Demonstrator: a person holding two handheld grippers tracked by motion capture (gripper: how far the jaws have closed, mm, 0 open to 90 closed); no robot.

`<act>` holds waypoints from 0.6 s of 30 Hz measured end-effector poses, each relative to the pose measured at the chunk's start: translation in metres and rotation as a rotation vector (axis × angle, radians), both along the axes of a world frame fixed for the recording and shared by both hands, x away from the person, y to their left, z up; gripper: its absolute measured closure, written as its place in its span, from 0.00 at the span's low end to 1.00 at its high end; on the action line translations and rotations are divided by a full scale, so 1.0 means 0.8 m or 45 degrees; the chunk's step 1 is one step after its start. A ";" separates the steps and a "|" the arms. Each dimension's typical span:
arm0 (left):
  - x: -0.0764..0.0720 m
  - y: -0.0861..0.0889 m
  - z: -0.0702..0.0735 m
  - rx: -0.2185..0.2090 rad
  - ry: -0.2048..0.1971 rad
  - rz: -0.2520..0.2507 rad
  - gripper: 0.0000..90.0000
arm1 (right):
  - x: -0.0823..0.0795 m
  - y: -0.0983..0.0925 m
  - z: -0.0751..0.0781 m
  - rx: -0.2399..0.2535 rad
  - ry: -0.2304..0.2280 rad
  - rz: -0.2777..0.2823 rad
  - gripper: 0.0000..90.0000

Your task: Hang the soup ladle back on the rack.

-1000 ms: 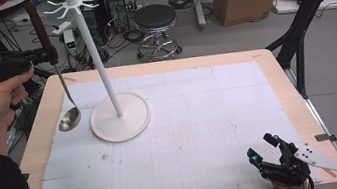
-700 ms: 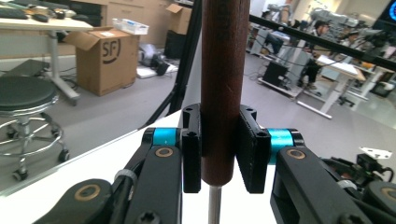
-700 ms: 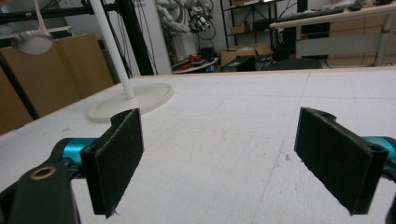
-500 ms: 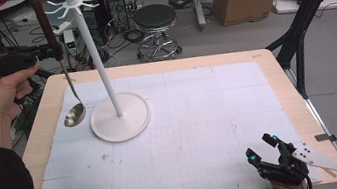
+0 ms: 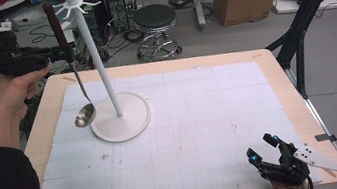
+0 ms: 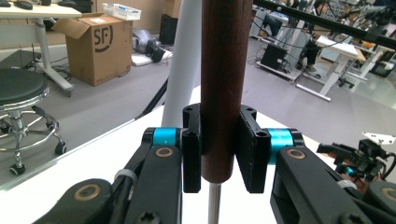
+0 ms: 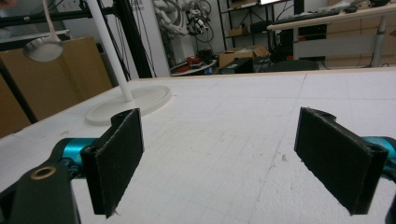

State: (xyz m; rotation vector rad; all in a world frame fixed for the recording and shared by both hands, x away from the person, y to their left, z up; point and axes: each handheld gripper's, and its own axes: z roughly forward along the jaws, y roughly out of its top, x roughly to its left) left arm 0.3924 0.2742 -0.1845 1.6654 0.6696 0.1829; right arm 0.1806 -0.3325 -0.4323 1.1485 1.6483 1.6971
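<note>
Brown-handled ladle (image 5: 71, 63), white stand (image 5: 119, 114), perhaps faintly gridded mat (image 5: 203, 135)

High view: overhead, facing forward and down across the tabletop (image 5: 203, 135). Left gripper view: tight along its fingers (image 6: 191, 144), facing across the room. Right gripper view: low, skimming the tabletop. All three catching the white stand (image 5: 119, 117).

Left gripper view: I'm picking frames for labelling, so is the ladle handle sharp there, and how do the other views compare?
Left gripper view: the brown ladle handle is sharp, the room behind soft. Right gripper view: near pads slightly blurred, ladle bowl glaring. High view: even light, the stand clear.
</note>
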 end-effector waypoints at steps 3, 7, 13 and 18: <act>0.001 -0.006 -0.004 0.007 -0.001 0.004 0.82 | 0.000 0.000 0.000 0.000 0.001 -0.001 0.16; 0.000 -0.008 -0.007 -0.021 -0.014 0.007 0.82 | 0.000 0.000 0.000 -0.001 0.004 0.001 0.16; -0.001 0.000 -0.020 -0.134 -0.002 0.003 0.81 | -0.001 0.001 0.000 -0.002 0.001 -0.001 0.16; -0.005 0.006 -0.020 -0.179 -0.021 0.016 0.70 | -0.001 0.002 0.001 -0.007 0.002 0.006 0.16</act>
